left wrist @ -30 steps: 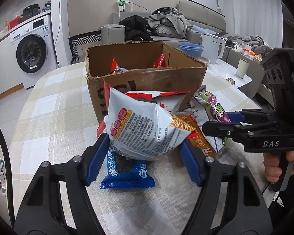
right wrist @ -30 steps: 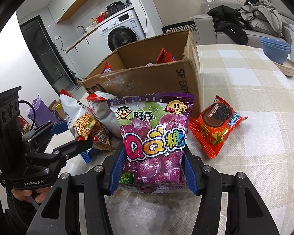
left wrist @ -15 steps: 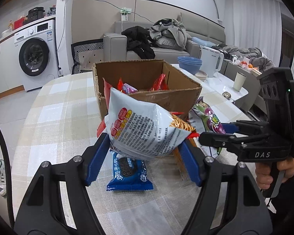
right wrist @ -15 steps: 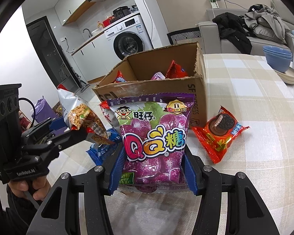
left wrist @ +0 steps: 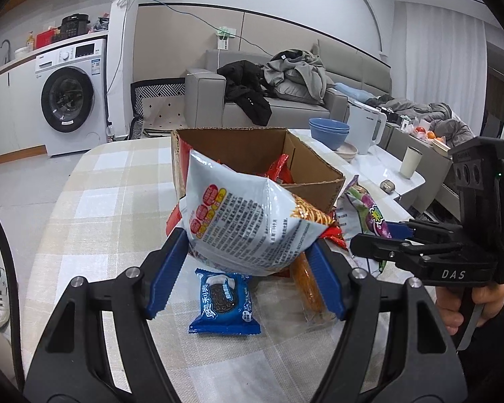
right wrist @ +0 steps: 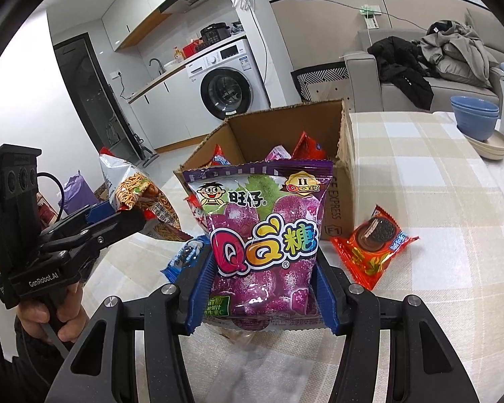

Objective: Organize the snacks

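The left gripper (left wrist: 245,278) clamps a noodle snack bag (left wrist: 248,221) above the table (left wrist: 94,208). The right gripper (right wrist: 263,295) squeezes a purple candy bag (right wrist: 262,241) before the cardboard box (right wrist: 342,198).

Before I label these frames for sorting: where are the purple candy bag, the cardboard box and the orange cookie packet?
purple candy bag (right wrist: 263,245), right wrist view, printed front.
cardboard box (right wrist: 344,198), right wrist view, outer side wall.
orange cookie packet (right wrist: 373,245), right wrist view, wrapper middle.

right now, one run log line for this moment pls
left gripper: shut on noodle snack bag | right gripper: shut on purple gummy bag | cardboard box: open, snacks inside
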The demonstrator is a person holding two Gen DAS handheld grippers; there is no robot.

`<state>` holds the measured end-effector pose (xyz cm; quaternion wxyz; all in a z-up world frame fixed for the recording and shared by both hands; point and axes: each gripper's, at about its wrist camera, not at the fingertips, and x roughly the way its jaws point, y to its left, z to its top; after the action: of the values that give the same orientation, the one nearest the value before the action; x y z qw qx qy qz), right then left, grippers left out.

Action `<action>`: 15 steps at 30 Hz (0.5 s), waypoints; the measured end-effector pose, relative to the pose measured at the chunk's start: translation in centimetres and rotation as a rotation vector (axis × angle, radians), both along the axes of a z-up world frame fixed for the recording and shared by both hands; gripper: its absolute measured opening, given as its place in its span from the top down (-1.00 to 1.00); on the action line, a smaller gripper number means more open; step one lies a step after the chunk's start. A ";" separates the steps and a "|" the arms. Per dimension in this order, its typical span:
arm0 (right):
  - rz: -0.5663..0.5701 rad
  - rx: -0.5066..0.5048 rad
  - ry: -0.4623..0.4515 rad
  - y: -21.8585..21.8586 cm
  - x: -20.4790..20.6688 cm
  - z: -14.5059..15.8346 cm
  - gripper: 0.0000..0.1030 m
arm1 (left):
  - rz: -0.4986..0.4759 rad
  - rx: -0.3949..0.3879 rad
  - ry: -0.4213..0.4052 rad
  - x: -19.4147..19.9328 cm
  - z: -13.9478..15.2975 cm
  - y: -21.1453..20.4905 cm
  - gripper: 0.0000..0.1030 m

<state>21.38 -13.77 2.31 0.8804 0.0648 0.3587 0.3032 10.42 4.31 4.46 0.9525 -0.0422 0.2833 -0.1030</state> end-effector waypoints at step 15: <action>-0.019 0.003 -0.066 -0.6 -0.8 3.7 -0.07 | 0.053 0.003 -0.010 0.9 2.4 -0.1 -0.35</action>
<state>20.59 -14.35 5.97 0.8947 0.0594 0.3282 0.2971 11.27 4.17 6.84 0.9565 -0.0479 0.2772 -0.0777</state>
